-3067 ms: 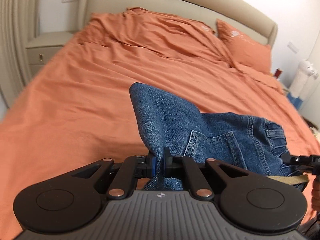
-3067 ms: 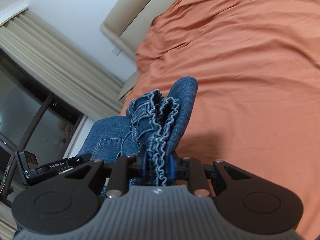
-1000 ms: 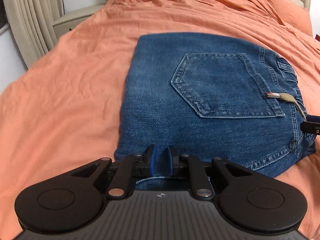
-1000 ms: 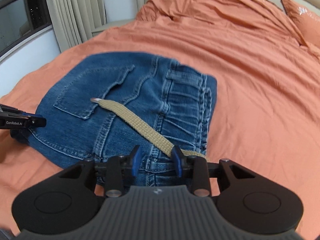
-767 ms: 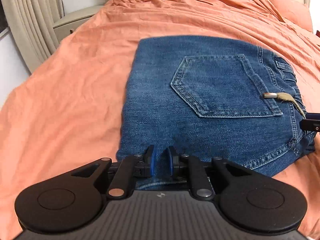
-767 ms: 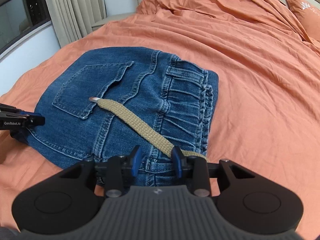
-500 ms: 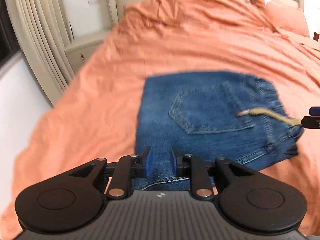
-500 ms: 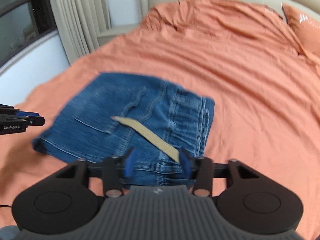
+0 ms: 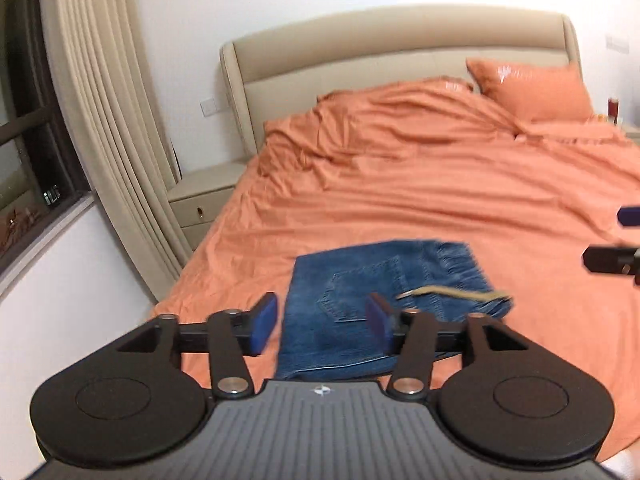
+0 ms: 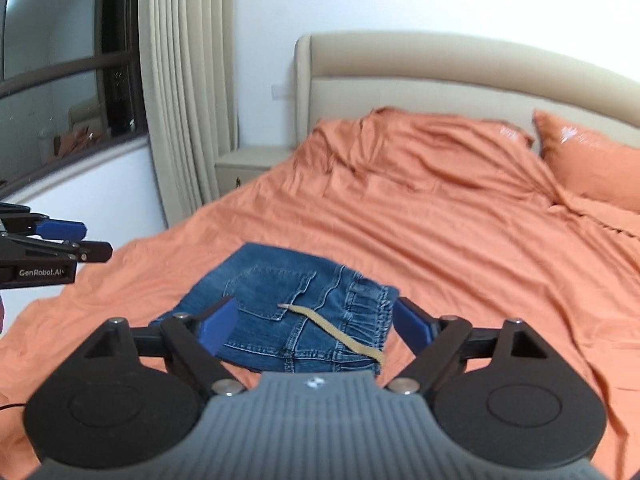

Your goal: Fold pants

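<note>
While the left view looks down the bed (image 9: 460, 208), the left gripper (image 9: 322, 322) hangs above the near edge with its blue pads spread apart; its jaws have just been opening, and nothing sits between them but air, the denim lying well below. The jeans (image 9: 360, 300) rest flat on the orange sheet as a compact folded block, back pocket up, a tan drawstring (image 9: 448, 291) trailing across the waistband side. At the right edge of this view the tip of the other tool pokes in, clear of the cloth. A headboard (image 9: 400, 48), a pillow (image 9: 532, 90), a curtain (image 9: 104, 128) and a nightstand (image 9: 204, 200) fill the background.

From the right view, the right gripper (image 10: 316, 322) is likewise spread wide, its jaws having just been opening, and it holds nothing. The jeans (image 10: 280, 296) lie below and beyond it, near the foot of the bed, the drawstring (image 10: 336, 334) running from the pocket toward the near hem. The left tool shows at the left edge, apart from the denim.

By my reckoning the folding is done or very nearly so: the pants lie in a neat rectangle and both tools have let go. At most, tucking in that loose drawstring or squaring an edge remains.
</note>
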Tool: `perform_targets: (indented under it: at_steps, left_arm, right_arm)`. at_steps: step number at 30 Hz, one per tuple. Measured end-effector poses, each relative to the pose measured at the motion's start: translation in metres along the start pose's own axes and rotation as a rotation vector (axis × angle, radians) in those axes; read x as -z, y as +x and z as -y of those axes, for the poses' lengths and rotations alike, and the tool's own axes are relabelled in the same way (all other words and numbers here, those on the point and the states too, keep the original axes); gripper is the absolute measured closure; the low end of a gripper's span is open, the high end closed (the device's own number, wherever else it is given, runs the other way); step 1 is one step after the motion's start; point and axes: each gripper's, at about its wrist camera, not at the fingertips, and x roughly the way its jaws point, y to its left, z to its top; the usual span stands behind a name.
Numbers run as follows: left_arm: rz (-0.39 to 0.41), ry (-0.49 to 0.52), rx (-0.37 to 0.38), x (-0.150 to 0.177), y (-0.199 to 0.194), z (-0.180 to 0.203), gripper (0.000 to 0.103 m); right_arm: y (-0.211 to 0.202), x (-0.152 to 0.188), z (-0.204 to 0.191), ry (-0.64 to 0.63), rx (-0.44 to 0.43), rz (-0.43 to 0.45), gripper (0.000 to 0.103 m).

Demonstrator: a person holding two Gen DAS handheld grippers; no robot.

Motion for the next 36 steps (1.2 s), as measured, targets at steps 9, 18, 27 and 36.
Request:
perform_targets:
  at_steps: [9,18,27,36]
  left_arm:
    - [0.046,-0.085,-0.039,0.031,-0.033,0.035,0.012]
    - [-0.041,-0.187,-0.067,0.073,-0.007,0.044,0.012]
    - [-0.115,-0.185,-0.055,0.099,0.033,0.057,0.012]
    - [-0.126,-0.188,-0.043,0.103,0.042,0.058,0.012]
  right_arm:
    - [-0.068,0.042,-0.011,0.058,0.090,0.081,0.021]
    - [-0.047,0.091,-0.018,0.097,0.148,0.036,0.021]
    - [0.000,0.114,-0.017,0.119,0.157,-0.028,0.021]
    - [0.011,0.116,-0.013,0.132,0.180,-0.038,0.021]
